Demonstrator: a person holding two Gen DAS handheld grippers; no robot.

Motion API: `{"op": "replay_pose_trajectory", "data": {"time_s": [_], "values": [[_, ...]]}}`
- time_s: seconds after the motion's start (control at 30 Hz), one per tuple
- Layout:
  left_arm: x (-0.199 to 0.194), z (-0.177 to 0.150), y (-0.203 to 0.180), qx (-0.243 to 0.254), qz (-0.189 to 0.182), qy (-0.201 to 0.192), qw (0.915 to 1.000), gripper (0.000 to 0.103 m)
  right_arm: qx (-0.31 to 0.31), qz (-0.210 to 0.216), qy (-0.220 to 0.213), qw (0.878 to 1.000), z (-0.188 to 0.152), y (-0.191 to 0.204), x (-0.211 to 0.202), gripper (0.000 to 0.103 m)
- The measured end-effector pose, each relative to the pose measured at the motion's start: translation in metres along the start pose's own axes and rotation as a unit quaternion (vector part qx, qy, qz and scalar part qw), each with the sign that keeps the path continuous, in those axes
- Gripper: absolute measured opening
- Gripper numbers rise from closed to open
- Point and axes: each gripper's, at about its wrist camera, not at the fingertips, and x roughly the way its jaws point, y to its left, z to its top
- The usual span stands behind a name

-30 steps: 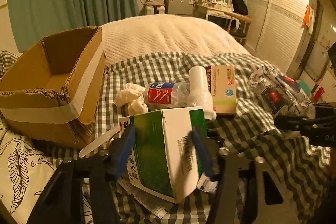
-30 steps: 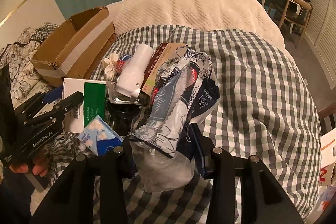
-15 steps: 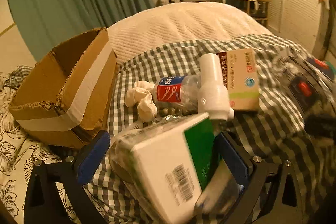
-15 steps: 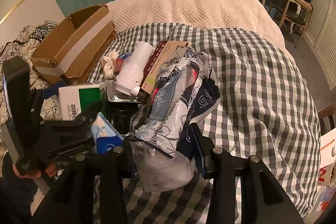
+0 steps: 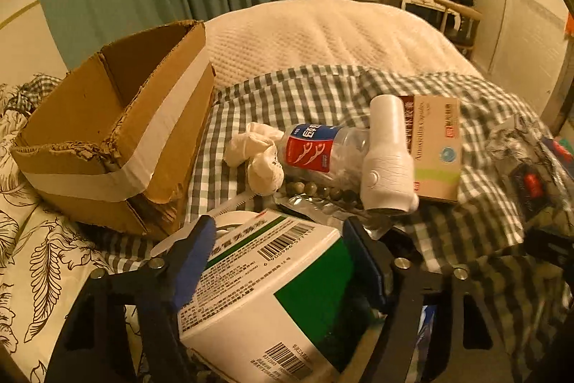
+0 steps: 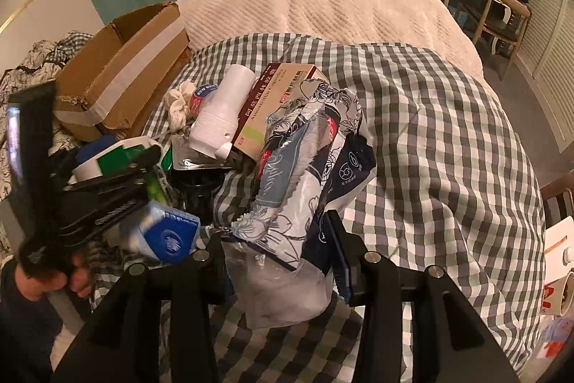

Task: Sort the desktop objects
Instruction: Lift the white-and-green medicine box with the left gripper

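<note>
Green-and-white carton lies tilted on the bed, betw. the blue pads of the left gripper, just in front of the cardboard box & not yet in it. Left jaws are closing w/ the carton between them; whether the pads already press its sides can't be told. Right gripper, further from the box, is clamped on a floral plastic bag whose clear lower end hangs betw. its fingers. Behind the carton, beside the box: crumpled white tissue, clear bottle w/ red-blue label, white tube, beige medicine box, all on checked cloth. Risks, as judgement: carton is tilted, so the pads may catch corners & it could twist or slip out on lifting; box's near rim is torn & raised, so a low carry could snag there; clutter sits close, so a swing may knock the bottle.
</note>
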Motion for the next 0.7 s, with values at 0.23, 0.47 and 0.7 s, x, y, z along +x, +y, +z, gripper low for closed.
{"op": "replay_pose_trajectory", "data": {"time_s": [0.23,0.47,0.7], "values": [[-0.020,0.005,0.008,-0.011,-0.016,-0.023,0.9995,0.026,-0.002,-0.017,-0.011,1.000,0.001,0.002,-0.006,0.041],[-0.005,0.002,0.017,-0.035,-0.027,0.017,0.9989,0.043,-0.003,-0.023,-0.021,0.999,0.000,0.002,-0.012,0.041],[0.005,-0.013,0.036,-0.089,-0.027,0.073,0.9930,0.095,-0.009,-0.025,-0.024,0.999,-0.001,0.002,-0.016,0.041]]}}
